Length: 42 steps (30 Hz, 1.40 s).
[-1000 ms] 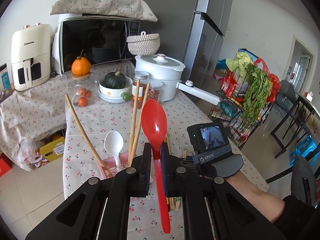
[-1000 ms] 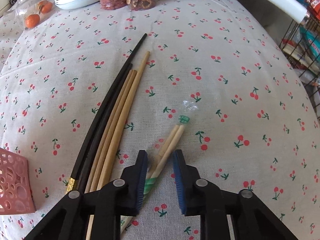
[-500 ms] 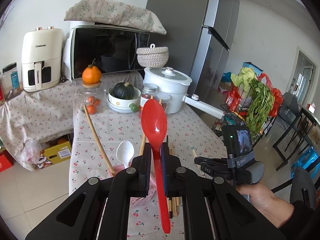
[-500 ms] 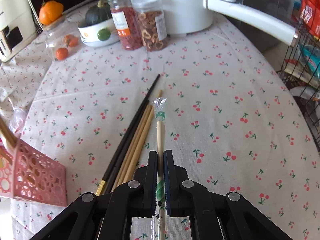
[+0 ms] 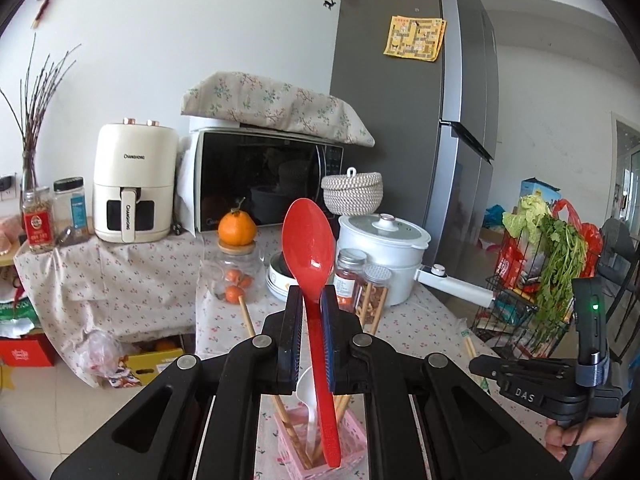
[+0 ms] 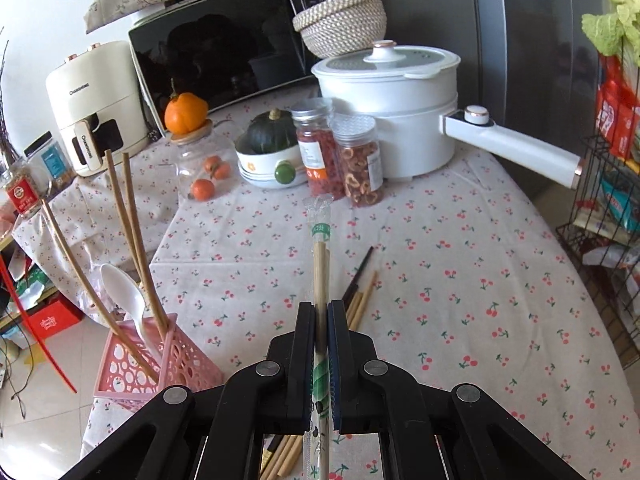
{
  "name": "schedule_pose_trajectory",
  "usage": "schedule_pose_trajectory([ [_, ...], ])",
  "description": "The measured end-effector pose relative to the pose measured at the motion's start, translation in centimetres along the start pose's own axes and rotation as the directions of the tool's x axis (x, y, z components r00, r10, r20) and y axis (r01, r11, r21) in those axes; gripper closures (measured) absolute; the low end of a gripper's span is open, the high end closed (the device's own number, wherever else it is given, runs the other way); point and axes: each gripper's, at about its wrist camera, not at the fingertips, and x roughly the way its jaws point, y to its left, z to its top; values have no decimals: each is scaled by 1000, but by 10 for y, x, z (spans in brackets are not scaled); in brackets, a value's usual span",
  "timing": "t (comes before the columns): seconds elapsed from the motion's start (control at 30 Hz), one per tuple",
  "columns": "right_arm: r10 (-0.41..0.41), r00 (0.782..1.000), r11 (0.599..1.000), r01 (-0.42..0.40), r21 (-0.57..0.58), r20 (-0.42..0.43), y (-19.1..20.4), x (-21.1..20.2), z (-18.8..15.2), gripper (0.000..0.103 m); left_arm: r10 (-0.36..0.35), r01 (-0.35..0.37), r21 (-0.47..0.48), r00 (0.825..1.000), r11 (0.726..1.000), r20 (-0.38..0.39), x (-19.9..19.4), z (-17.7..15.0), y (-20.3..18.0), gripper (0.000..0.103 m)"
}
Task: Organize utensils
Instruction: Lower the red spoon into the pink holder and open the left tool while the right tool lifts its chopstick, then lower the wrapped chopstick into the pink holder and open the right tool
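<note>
My left gripper is shut on a red plastic spoon, bowl up, its handle end hanging over the pink utensil basket. That basket holds a white spoon and wooden chopsticks. My right gripper is shut on a plastic-wrapped pair of disposable chopsticks, lifted above the table. In the right wrist view the pink basket stands at the table's left edge with the white spoon and wooden chopsticks in it. Loose wooden and black chopsticks lie on the tablecloth under the gripper.
At the back stand a white pot with a long handle, two spice jars, a bowl with a green squash, a glass jar with an orange, a microwave and an air fryer. A wire rack stands right.
Both grippers have risen. The right one closed on the wrapped chopsticks and lifted them off the table. The left one carried the red spoon up above the pink basket.
</note>
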Motion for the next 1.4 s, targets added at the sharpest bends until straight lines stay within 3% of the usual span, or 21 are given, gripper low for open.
schedule_pose_trajectory([
  [0.1,3,1000,1000,-3,-4,1,3,2,-1,99,6,-6,26,1000,1000,24,10,-7,0,93],
  [0.37,-1,1000,1000,1,4,-6,0,6,-2,99,33,-33,66,999,997,1,34,-30,1,93],
  [0.63,-9,1000,1000,9,23,6,-6,6,-3,99,38,-33,97,998,995,-44,45,-44,0,93],
  [0.77,-6,1000,1000,6,29,20,-5,4,-4,99,16,-5,84,993,996,-121,51,-48,2,91],
  [0.83,-5,999,999,3,33,40,-5,0,-4,99,10,3,81,988,997,-157,50,-49,3,85],
  [0.97,11,994,999,-16,39,108,1,-11,0,99,-12,28,81,983,996,-185,39,-47,5,61],
  [1.1,26,981,998,-36,53,190,16,-25,5,98,-19,32,56,976,998,-218,22,-39,14,59],
  [1.23,13,961,995,-41,95,277,39,-33,10,98,13,-10,12,963,1000,-268,9,-27,33,54],
  [1.4,-40,907,988,-27,153,420,68,-35,12,98,56,-78,-51,936,996,-349,8,-26,66,53],
])
